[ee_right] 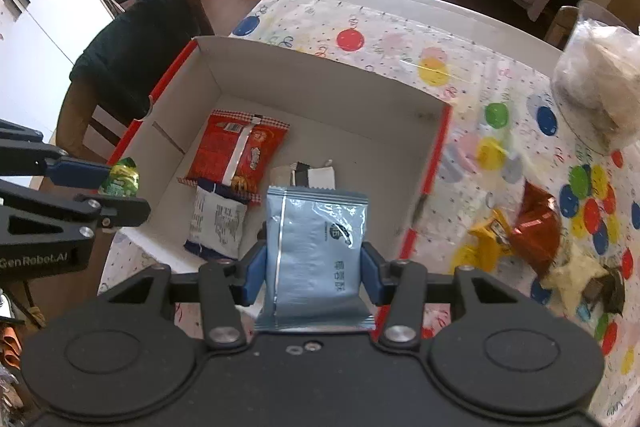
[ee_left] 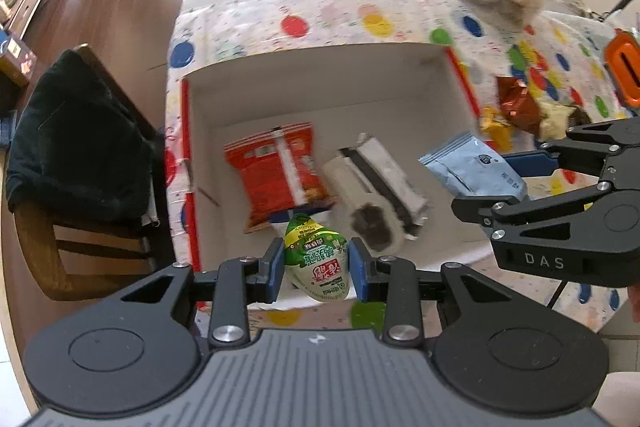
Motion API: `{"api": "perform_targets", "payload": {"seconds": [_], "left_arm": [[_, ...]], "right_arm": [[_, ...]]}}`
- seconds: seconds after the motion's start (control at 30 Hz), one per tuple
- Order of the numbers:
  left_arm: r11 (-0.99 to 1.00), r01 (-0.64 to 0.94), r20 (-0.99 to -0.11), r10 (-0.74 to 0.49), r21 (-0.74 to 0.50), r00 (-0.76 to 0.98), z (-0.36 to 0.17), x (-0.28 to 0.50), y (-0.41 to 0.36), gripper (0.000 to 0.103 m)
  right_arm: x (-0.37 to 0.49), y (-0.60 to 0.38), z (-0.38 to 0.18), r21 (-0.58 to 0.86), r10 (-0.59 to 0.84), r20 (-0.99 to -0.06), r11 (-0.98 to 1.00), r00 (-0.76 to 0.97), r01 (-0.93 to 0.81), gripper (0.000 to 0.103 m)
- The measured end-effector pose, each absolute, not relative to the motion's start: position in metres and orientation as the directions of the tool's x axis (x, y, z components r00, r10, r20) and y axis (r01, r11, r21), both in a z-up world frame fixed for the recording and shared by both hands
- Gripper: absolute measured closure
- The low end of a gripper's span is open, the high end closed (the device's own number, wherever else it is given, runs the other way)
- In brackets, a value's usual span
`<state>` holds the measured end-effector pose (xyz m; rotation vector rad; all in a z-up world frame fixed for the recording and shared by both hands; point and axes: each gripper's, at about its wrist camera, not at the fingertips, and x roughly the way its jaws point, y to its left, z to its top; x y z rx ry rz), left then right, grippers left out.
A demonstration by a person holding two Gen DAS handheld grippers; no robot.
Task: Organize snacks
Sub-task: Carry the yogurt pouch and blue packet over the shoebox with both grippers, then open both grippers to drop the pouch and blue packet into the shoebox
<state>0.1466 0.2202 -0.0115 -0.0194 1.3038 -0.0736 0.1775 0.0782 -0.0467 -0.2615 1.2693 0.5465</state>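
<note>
Left tongs (ee_left: pixel 318 264) clamp a rounded green-white packet (ee_left: pixel 318 261); right tongs (ee_right: pixel 314 273) clamp a flat blue foil sachet (ee_right: pixel 316 255).

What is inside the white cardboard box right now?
Lying in the box: a red snack packet, a white-and-blue packet partly tucked under it, and a white-and-black packet partly hidden behind the held light-blue packet. The floor beneath them is covered.
</note>
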Motion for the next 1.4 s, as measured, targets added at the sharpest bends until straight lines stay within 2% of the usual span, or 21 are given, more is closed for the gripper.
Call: {"api": "perform_targets", "payload": {"seconds": [0.4,0.6,1.0,1.4], "left_arm": [[0.997,0.071,-0.976,0.013,0.029,0.216,-0.067,0.169,0.229,0.07],[0.994,0.08,-0.977,0.053,0.07,0.206,-0.089,0.174,0.229,0.07],[0.994,0.086,-0.988,0.048,0.061,0.149,-0.119,0.172,0.224,0.069],[0.996,0.079,-0.984,0.035,0.049,0.172,-0.111,0.16,0.216,0.068]], "right_arm": [[0.192,0.112,-0.097,0.03,0.167,-0.965,0.834,0.2,-0.552,0.056],[0.195,0.12,-0.118,0.036,0.156,-0.972,0.838,0.175,-0.545,0.056],[0.19,0.127,-0.139,0.041,0.154,-0.976,0.827,0.156,-0.56,0.055],[0.18,0.122,-0.126,0.057,0.185,-0.967,0.828,0.176,-0.557,0.043]]}}
